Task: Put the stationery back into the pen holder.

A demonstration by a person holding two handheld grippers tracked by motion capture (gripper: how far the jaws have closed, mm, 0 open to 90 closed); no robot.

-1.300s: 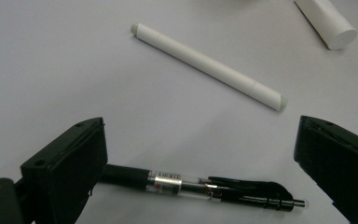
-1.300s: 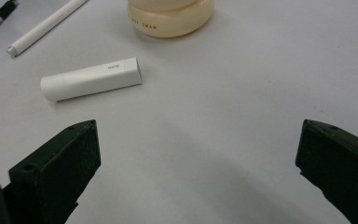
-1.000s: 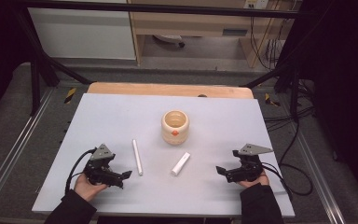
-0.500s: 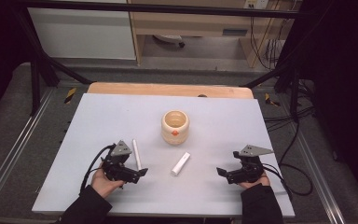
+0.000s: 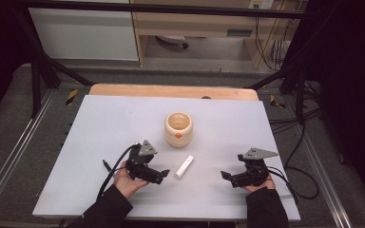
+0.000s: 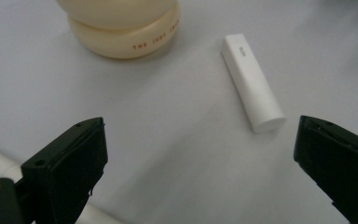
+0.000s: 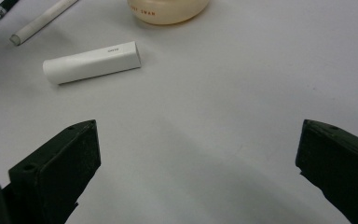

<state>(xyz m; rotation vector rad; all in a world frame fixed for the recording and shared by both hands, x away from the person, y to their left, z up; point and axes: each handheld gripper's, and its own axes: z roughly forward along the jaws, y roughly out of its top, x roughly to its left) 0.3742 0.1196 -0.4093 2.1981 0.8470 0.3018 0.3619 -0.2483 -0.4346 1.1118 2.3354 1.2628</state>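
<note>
Both the left gripper (image 5: 164, 174) and right gripper (image 5: 224, 175) have jaws spread wide, gripping nothing, near the white tube (image 5: 184, 166).

white tube (image 6: 253, 85) ahead, cup (image 6: 121, 25) perhaps crowding

I see the white tube (image 5: 184, 166) lying flat, just below the cup (image 5: 178, 128); the thin stick (image 7: 42, 20) lies flat beside it.

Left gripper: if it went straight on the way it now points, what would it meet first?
Probably bare table first. The left gripper, jaws open, aims between the short white cylinder and the cream pot; the cylinder lies nearest, slightly right of centre. Depth is uncertain.
</note>
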